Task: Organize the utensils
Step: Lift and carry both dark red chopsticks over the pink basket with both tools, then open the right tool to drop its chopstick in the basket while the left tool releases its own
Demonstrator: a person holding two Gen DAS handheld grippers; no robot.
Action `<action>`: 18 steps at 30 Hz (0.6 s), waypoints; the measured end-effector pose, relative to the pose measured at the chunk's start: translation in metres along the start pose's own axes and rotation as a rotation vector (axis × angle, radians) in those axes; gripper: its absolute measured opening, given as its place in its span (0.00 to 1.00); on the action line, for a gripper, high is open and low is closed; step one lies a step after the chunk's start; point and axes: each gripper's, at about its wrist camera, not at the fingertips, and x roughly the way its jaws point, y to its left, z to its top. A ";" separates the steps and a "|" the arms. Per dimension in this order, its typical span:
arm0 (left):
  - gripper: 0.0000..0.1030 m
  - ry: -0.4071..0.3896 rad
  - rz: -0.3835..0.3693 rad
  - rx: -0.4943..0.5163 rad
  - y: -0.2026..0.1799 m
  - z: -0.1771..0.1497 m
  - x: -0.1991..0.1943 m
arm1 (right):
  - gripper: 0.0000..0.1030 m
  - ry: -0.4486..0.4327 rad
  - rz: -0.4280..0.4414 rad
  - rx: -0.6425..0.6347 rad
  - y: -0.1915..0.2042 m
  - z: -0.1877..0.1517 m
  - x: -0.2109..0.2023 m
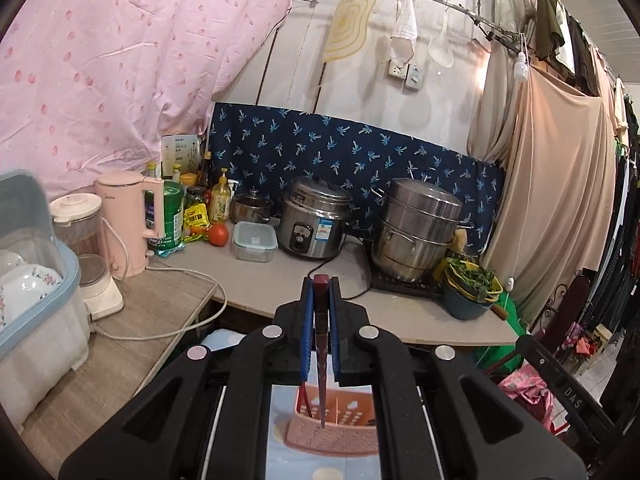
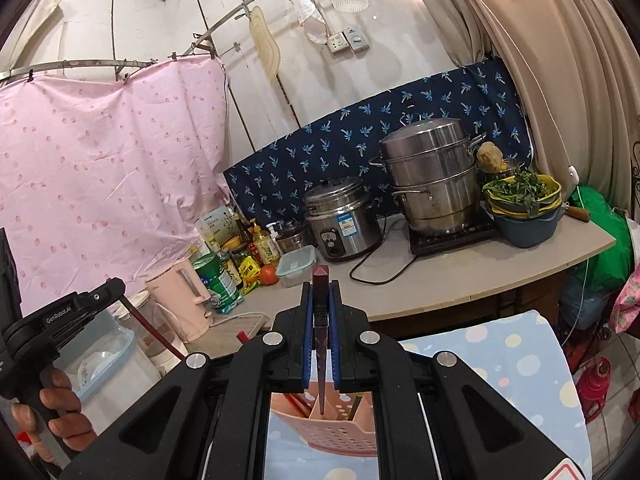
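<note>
Along the far wall a grey counter (image 1: 304, 280) carries a rice cooker (image 1: 314, 222), a stacked steel steamer (image 1: 418, 232) on the right and a pink kettle (image 1: 128, 224) on the left. Near the cameras, a pink perforated utensil basket (image 2: 332, 424) sits on a blue spotted cloth (image 2: 512, 364). Each gripper clamps 1 dark red chopstick upright: the left gripper (image 1: 321, 286) holds its chopstick (image 1: 321, 352) tip-down over the basket, and the right gripper (image 2: 321, 290) holds its chopstick (image 2: 321, 344) likewise, tip just inside the basket's rim.
</note>
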 end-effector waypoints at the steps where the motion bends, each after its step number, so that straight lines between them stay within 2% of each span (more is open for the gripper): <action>1: 0.07 -0.001 0.002 0.000 -0.001 0.001 0.006 | 0.07 0.008 -0.005 0.000 -0.002 0.000 0.007; 10: 0.07 0.070 0.031 0.021 -0.003 -0.028 0.064 | 0.07 0.098 -0.040 0.004 -0.022 -0.020 0.052; 18: 0.07 0.130 0.036 0.009 0.004 -0.054 0.087 | 0.07 0.149 -0.063 -0.003 -0.029 -0.039 0.070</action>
